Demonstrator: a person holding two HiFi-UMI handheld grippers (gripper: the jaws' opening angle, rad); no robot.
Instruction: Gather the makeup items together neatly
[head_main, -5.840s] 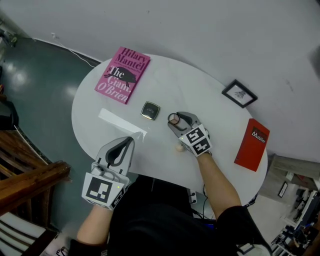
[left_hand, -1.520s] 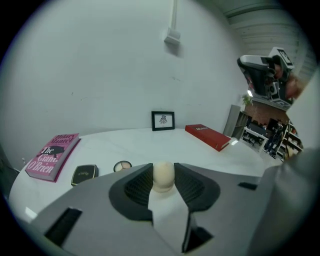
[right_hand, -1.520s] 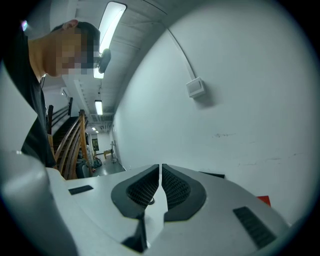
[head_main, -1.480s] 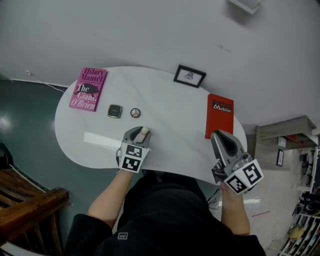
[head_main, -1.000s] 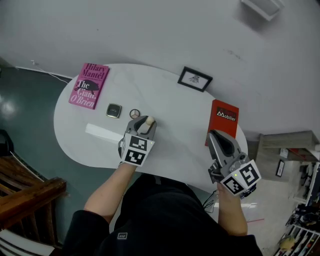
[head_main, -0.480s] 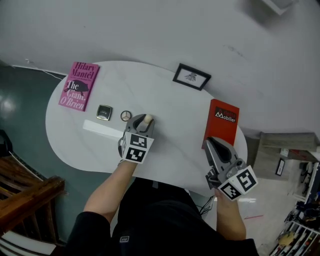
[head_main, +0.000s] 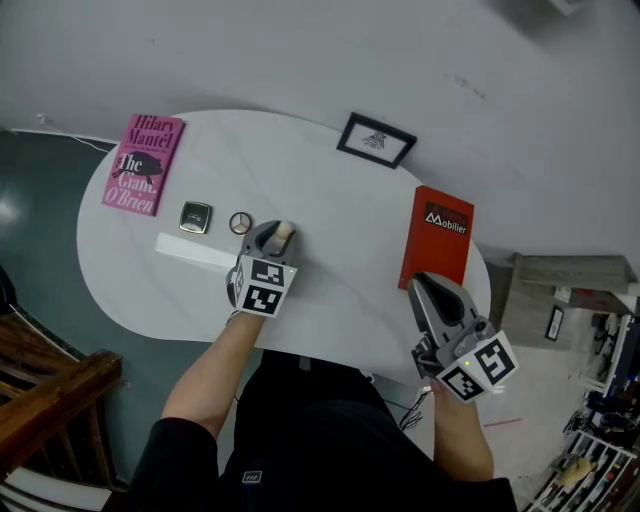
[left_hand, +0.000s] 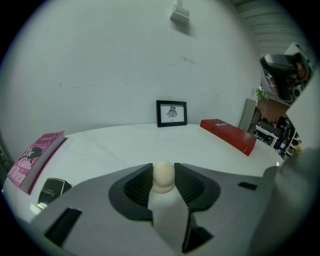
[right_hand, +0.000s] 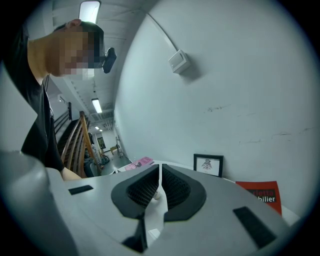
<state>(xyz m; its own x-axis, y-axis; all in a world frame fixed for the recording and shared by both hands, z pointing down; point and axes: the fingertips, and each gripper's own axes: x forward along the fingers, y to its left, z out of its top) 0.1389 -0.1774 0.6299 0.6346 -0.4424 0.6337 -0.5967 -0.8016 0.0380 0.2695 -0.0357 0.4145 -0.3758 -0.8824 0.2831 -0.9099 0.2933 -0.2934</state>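
My left gripper (head_main: 274, 236) is over the table's left half, shut on a small beige makeup sponge (head_main: 283, 232). In the left gripper view the sponge's rounded end (left_hand: 163, 176) pokes up between the pads. Just left of it on the table lie a small round makeup pot (head_main: 240, 223) and a square dark compact (head_main: 195, 216), also seen low left as the compact (left_hand: 53, 190). My right gripper (head_main: 432, 292) hangs off the table's front right edge, jaws shut with nothing between them (right_hand: 160, 182).
The white oval table (head_main: 320, 270) also carries a pink book (head_main: 140, 163) at far left, a framed picture (head_main: 376, 140) at the back, and a red book (head_main: 438, 238) at the right. A pale strip (head_main: 195, 250) lies near the front left. Wooden stairs (head_main: 50, 400) stand below left.
Several seconds ago the sponge lay on the table by the right gripper; it is now in the left one. Over the last second the left gripper has sunk toward the table, and the right one slightly.
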